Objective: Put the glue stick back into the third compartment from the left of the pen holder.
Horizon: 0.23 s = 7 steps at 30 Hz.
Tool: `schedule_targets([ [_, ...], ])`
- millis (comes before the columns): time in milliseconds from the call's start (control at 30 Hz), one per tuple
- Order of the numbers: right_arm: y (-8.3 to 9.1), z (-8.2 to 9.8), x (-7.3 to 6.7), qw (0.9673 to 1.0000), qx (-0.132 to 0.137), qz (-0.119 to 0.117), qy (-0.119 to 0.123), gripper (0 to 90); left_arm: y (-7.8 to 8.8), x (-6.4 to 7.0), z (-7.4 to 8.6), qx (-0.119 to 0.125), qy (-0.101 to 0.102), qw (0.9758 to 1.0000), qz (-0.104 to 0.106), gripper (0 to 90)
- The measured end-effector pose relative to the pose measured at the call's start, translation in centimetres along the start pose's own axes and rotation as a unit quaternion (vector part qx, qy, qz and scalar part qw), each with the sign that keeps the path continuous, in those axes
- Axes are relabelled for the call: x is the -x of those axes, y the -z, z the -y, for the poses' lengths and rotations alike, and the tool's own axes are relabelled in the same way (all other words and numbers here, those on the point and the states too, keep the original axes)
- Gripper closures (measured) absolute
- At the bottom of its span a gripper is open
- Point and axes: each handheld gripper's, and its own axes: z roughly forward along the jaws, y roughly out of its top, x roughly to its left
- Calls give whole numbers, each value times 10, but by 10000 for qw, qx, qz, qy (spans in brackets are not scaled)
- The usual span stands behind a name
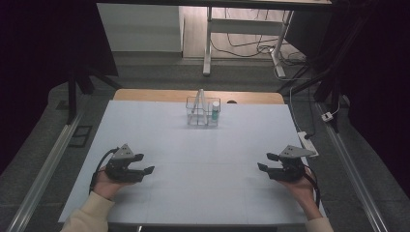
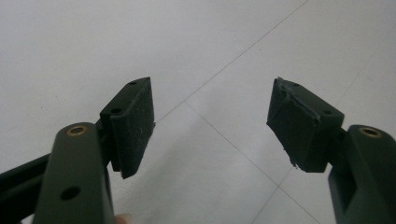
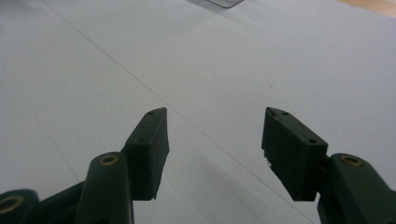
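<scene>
My left gripper rests low over the white table at the near left, held in a hand, jaws apart and pointing right. In the left gripper view its jaws stand open over bare white surface. My right gripper mirrors it at the near right, pointing left, also open. The right gripper view shows that gripper with nothing between its pads. A clear rack stands at the table's far middle, holding a small bottle with a teal label and a thin tilted rod.
A wooden edge shows behind the white sheet. A white power strip lies off the right side with cables. Dark curtains flank both sides, and a desk frame stands on the floor beyond. The rack's corner peeks at the top of the right gripper view.
</scene>
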Motion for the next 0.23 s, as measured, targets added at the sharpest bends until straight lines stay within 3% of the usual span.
schedule_targets([
  [233,-1,0,0,10000,-40,-10,22,397,0,0,0,5,4,10000,-11,316],
])
